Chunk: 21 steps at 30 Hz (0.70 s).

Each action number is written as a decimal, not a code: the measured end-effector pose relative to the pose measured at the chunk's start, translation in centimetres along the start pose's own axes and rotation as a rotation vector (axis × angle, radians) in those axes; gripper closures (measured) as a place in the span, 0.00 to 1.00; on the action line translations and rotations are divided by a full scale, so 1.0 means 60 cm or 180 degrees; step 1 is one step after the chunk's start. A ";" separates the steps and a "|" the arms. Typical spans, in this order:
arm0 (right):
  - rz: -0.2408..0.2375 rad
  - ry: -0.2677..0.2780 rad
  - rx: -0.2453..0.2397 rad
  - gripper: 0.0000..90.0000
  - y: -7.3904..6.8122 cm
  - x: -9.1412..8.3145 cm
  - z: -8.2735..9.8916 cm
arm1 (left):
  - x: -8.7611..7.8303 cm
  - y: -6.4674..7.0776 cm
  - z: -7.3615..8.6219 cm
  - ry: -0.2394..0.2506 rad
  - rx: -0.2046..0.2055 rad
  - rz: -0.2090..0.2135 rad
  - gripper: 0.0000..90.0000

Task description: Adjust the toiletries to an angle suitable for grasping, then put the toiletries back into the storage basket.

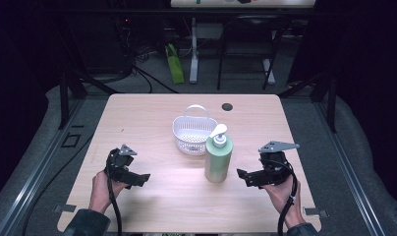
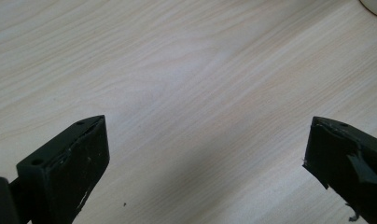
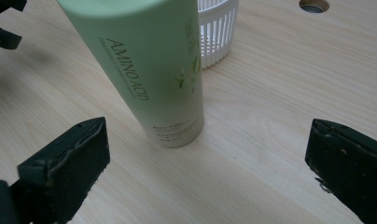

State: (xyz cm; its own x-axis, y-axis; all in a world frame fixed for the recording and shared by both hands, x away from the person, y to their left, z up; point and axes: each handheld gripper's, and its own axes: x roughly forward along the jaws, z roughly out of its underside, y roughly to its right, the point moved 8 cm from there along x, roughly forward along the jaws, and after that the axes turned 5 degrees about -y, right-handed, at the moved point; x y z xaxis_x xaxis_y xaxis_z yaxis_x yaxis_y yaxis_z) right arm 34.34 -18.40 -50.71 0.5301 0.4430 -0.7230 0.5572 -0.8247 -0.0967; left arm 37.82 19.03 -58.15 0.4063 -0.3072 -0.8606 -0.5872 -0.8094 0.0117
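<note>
Holding both grippers, left and right, spread wide and empty, we see the bottle upright just beside the basket, and an off-centre squeeze could tip it over.

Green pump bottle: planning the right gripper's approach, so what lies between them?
Bare wood table between right gripper and green pump bottle, per right gripper view.
</note>
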 end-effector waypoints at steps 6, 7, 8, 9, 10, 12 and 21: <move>-0.0030 0.0047 -0.0043 0.00 -0.007 0.003 -0.010 | 0.000 0.000 -0.001 0.0011 -0.0002 0.0005 0.00; -0.0034 0.0051 -0.0048 0.00 -0.009 0.003 -0.012 | 0.000 0.000 -0.001 0.0008 -0.0002 0.0006 0.00; -0.0036 0.0053 -0.0035 0.00 -0.010 0.003 -0.014 | 0.001 0.000 -0.001 0.0008 -0.0004 -0.0003 0.00; -0.0038 0.0070 -0.0055 0.00 -0.010 0.003 -0.016 | 0.001 0.000 -0.001 0.0006 -0.0002 -0.0003 0.00; -0.0054 0.0088 -0.0021 0.00 -0.012 0.003 -0.018 | 0.001 0.000 0.000 0.0005 -0.0001 -0.0001 0.00; -0.0087 0.0136 -0.0024 0.00 -0.014 0.004 -0.023 | 0.000 0.000 0.000 0.0009 -0.0001 0.0016 0.00; -0.0146 0.0273 -0.0072 0.00 -0.032 0.013 -0.038 | 0.001 0.002 -0.001 0.0004 0.0007 0.0019 0.00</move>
State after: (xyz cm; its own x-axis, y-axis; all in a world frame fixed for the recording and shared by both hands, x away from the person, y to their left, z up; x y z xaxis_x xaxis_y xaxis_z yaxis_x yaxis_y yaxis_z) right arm 35.15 -15.66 -49.53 0.5560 0.5094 -0.6568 0.5959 -0.7952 -0.1123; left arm 37.77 18.89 -58.16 0.4035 -0.3126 -0.8599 -0.5912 -0.8064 0.0158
